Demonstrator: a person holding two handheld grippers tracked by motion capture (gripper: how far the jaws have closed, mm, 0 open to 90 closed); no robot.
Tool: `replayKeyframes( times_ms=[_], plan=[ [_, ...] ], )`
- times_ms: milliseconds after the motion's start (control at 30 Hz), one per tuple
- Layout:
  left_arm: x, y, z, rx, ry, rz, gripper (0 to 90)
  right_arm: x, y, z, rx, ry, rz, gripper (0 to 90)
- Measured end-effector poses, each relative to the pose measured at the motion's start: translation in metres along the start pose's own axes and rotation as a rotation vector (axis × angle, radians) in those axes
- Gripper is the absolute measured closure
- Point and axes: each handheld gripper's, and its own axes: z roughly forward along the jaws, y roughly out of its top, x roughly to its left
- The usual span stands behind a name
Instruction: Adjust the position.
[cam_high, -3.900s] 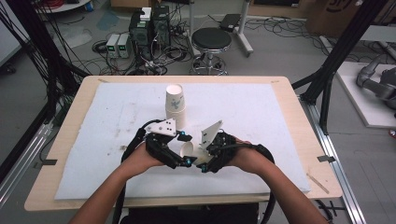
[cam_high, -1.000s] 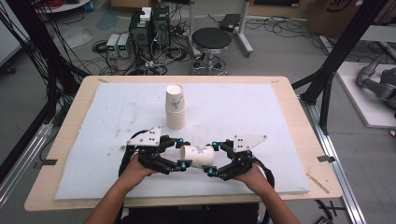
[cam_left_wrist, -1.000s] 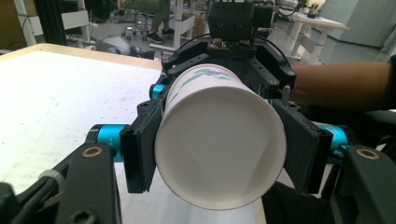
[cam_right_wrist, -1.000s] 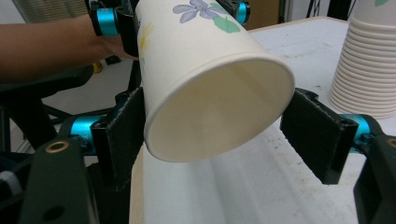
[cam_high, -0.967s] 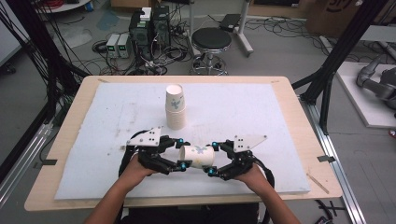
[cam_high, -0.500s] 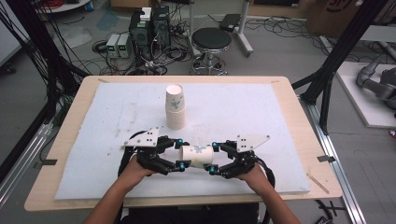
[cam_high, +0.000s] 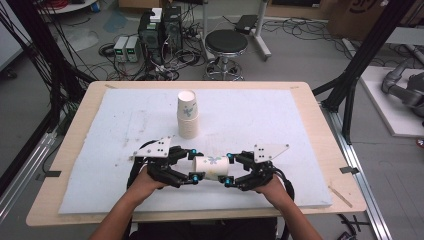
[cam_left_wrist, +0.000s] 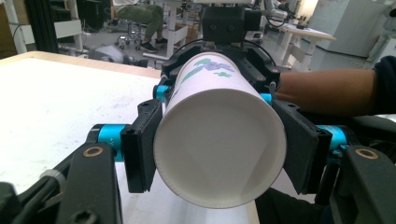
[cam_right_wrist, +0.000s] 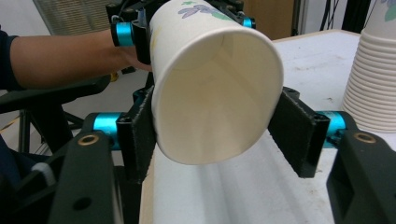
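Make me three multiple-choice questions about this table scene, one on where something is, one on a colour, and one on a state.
1. Where does the stack of paper cups stand?
A. beyond the two grippers, near the middle of the white mat
B. on the stool
C. at the mat's right edge

2. What colour are the fittings beside the jaw pads?
A. red
B. bright blue
C. yellow

3. How is the paper cup held?
A. upright on the mat
B. lying sideways, gripped at each end by the left gripper and the right gripper
C. hanging from one gripper

Answers: 1 A, the high view shows the stack past the hands; 2 B, both gripper views show blue fittings; 3 B, the pads of each gripper press on the cup.
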Motion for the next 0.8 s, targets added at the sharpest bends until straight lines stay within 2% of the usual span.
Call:
replayKeyframes(
  times_ms=[100,200,233,267,333,433,467,567,700,800],
  plan=[
    [0.000,0.000,0.002,0.020,0.027,-0.014,30.3,0.001,0.001,-0.001,-0.003,-0.001,-0.012,38.9],
    [-0.001,0.000,0.003,0.044,0.045,-0.004,23.6,0.001,0.001,-0.001,-0.001,-0.002,-0.012,39.1],
    [-0.001,0.001,0.004,0.062,0.074,-0.016,19.7,0.001,0.001,-0.001,0.007,-0.007,-0.015,39.1],
    [-0.001,0.001,0.004,0.062,0.074,-0.016,17.2,0.001,0.001,-0.001,0.007,-0.007,-0.015,39.1],
    [-0.002,0.003,0.002,0.085,0.096,-0.015,16.5,0.001,0.004,-0.003,0.048,-0.040,-0.033,39.0],
    [-0.001,0.005,0.001,0.102,0.110,-0.015,15.8,0.001,0.010,-0.003,0.106,-0.064,-0.059,39.0],
    [-0.001,0.007,0.000,0.111,0.125,-0.018,15.8,0.002,0.013,-0.002,0.129,-0.069,-0.066,38.9],
    [-0.001,0.010,-0.001,0.137,0.136,-0.008,15.8,0.002,0.020,0.000,0.177,-0.083,-0.085,38.8],
    [0.000,0.016,-0.002,0.209,0.161,0.014,15.8,0.002,0.032,0.004,0.249,-0.099,-0.117,38.6],
    [0.000,0.018,-0.002,0.232,0.160,0.019,15.9,0.002,0.043,0.007,0.305,-0.119,-0.151,38.5]
  ],
)
